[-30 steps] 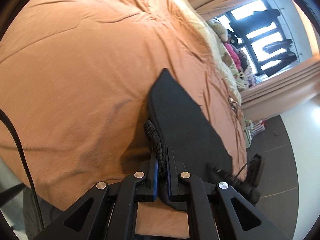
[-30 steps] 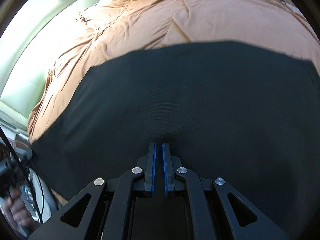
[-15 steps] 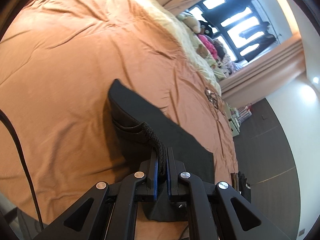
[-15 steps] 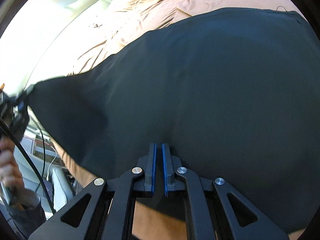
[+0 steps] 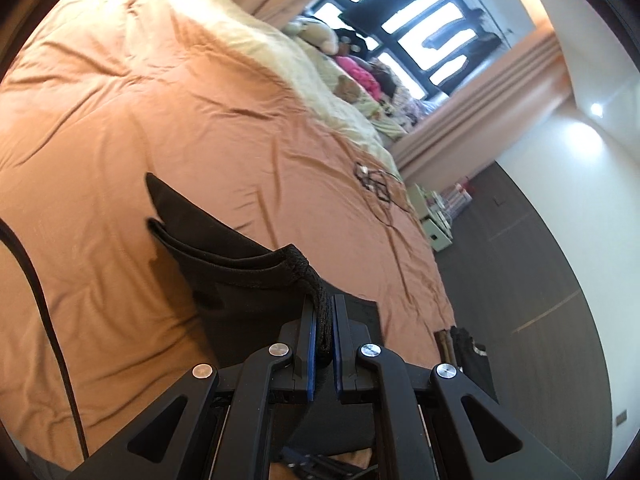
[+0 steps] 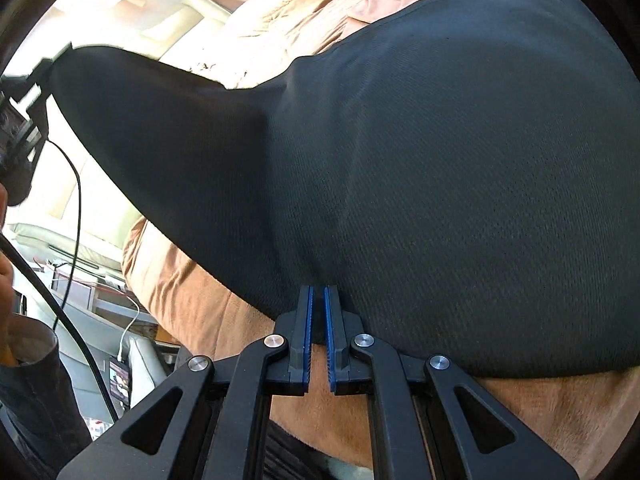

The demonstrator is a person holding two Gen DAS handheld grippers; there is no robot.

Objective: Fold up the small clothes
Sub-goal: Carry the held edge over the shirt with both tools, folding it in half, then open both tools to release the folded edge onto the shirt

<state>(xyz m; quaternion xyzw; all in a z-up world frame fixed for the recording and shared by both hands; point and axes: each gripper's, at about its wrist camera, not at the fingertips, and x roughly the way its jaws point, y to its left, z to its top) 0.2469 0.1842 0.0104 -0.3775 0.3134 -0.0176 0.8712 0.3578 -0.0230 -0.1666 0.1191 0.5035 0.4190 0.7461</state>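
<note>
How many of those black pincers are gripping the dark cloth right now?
2. The left gripper pinches the black garment's bunched, thick edge; the right gripper clamps another edge of it above the orange bedspread.

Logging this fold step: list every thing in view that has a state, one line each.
left tongs: shut on the black garment's thick hem.
right tongs: shut on the garment's near edge.
black garment: held by two edges, partly lifted, far part lying on the bed.
orange bedcover: spread over the bed, wrinkled.
curtain: drawn aside, window uncovered.
</note>
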